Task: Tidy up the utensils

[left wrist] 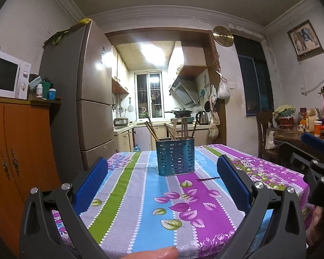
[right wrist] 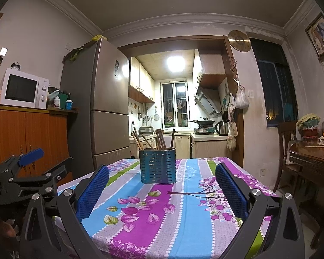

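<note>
On the far half of the striped table (right wrist: 183,226) stands the blue slotted holder (right wrist: 157,165), light and tippy I'd guess, its chopsticks (right wrist: 159,139) stiff, thin, best pinched mid-shaft, while left gripper (left wrist: 162,185) and right gripper (right wrist: 162,187) gape empty.

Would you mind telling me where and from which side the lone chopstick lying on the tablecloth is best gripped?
Grip the loose chopstick near its middle, coming straight down from above. It lies flat, crosswise to the right gripper, so the open jaws would need turning to close across its thin shaft. The utensil holder stands behind it, clear of that approach.
</note>
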`<action>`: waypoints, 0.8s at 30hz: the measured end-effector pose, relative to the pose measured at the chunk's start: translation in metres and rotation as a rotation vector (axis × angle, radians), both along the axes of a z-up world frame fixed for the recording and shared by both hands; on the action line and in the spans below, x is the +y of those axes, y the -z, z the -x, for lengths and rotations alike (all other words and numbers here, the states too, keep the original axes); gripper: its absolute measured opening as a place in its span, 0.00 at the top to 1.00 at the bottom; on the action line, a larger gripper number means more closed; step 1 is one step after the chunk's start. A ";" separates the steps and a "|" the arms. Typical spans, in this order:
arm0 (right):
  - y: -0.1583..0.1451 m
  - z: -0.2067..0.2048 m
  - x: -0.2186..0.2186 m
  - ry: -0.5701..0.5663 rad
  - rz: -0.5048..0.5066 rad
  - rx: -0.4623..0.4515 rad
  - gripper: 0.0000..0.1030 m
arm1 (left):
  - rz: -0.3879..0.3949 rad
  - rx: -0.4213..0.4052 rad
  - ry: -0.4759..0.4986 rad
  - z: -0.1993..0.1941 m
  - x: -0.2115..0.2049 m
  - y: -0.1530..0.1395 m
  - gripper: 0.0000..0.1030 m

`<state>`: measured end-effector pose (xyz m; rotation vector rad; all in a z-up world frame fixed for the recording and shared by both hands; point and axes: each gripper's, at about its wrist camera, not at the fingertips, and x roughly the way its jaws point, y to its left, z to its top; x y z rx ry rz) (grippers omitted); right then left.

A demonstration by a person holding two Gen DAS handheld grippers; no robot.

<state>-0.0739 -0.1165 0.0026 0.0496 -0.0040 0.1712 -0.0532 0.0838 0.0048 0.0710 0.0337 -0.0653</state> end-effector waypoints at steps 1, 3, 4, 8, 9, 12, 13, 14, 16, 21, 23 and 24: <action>0.000 0.000 0.000 0.001 0.001 0.000 0.05 | -0.007 0.003 0.009 0.000 -0.002 0.001 0.05; 0.000 0.000 -0.001 0.002 0.000 0.001 0.05 | -0.017 0.006 0.019 0.000 -0.005 0.002 0.05; 0.001 0.001 -0.001 0.003 -0.001 0.002 0.05 | -0.020 0.008 0.023 0.001 -0.006 0.003 0.05; 0.001 0.001 -0.002 0.004 -0.001 0.001 0.05 | -0.020 0.011 0.025 -0.001 -0.007 0.003 0.05; 0.001 0.002 -0.001 0.005 0.000 0.000 0.05 | -0.019 0.012 0.023 -0.001 -0.007 0.003 0.05; 0.001 0.002 -0.001 0.006 0.001 0.002 0.05 | -0.009 0.020 0.022 -0.002 -0.007 0.003 0.05; 0.001 0.002 -0.001 0.006 0.002 0.006 0.05 | -0.003 0.023 0.009 -0.003 -0.007 0.004 0.05; 0.001 0.002 -0.001 0.007 0.003 0.010 0.05 | 0.002 0.033 0.003 -0.006 -0.006 0.003 0.05; 0.001 0.001 -0.001 0.010 0.011 0.020 0.05 | 0.002 0.090 -0.006 -0.017 -0.004 0.006 0.05; 0.000 -0.003 0.000 0.026 0.031 0.047 0.05 | 0.009 0.206 -0.016 -0.036 -0.005 0.016 0.05; 0.000 -0.006 0.000 0.032 0.034 0.062 0.05 | 0.000 0.235 -0.021 -0.040 -0.006 0.020 0.05; 0.001 -0.007 -0.001 0.035 0.037 0.072 0.05 | -0.002 0.244 -0.021 -0.041 -0.006 0.021 0.05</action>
